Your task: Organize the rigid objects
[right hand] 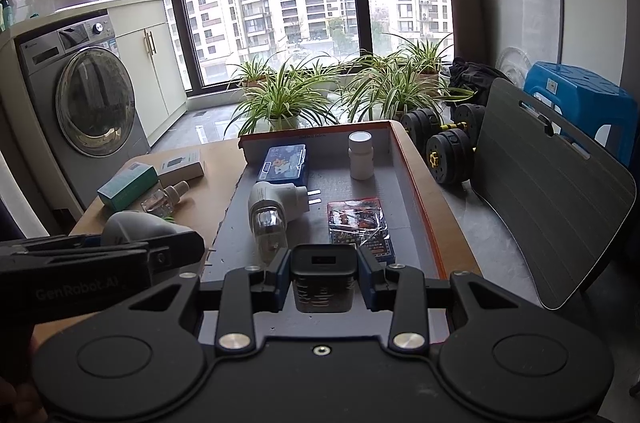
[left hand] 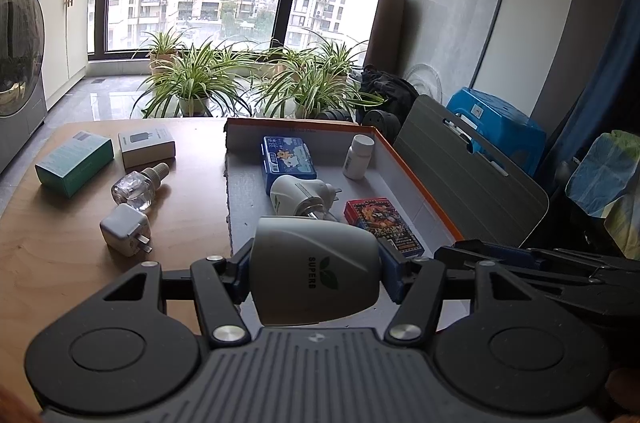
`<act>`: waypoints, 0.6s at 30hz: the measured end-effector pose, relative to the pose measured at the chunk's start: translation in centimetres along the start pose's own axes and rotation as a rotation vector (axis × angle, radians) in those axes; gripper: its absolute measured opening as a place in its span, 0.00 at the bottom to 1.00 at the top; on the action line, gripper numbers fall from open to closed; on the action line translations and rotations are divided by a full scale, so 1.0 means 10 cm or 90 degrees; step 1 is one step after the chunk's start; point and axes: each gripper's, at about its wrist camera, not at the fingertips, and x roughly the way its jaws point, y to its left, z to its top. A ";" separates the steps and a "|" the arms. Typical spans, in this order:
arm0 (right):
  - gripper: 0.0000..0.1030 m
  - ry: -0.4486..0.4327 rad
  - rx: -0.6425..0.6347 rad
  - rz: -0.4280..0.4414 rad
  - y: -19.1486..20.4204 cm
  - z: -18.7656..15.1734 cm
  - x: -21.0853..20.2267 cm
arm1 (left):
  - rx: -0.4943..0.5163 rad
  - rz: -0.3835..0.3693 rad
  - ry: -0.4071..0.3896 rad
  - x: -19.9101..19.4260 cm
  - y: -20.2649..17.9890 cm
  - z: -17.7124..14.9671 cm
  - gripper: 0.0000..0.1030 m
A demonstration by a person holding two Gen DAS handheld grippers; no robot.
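My left gripper [left hand: 314,273] is shut on a grey plug-in device marked SUPERB [left hand: 316,269], held over the near edge of the orange-rimmed box lid [left hand: 416,179]. My right gripper [right hand: 323,281] is shut on a black charger cube [right hand: 323,279], also over the lid's [right hand: 414,179] near end. Inside the lid lie a blue case [left hand: 286,157], a white pill bottle [left hand: 357,157], a white plug-in vaporizer [left hand: 302,195] and a red card pack [left hand: 382,225]. The left gripper and its grey device [right hand: 132,229] show at the left of the right wrist view.
On the wooden table [left hand: 188,207] left of the lid lie a teal box [left hand: 74,163], a white box [left hand: 147,145], a clear refill bottle [left hand: 138,185] and a white plug adapter [left hand: 126,235]. A grey folded board [left hand: 468,179] leans at the right. Potted plants stand beyond the table.
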 end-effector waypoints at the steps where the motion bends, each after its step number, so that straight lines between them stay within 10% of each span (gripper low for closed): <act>1: 0.42 0.002 0.000 0.000 0.00 0.00 0.01 | -0.001 0.000 0.001 0.00 0.00 0.00 0.60; 18: 0.42 0.032 0.005 -0.004 -0.02 -0.02 0.18 | -0.005 -0.003 0.024 0.13 0.06 -0.02 0.60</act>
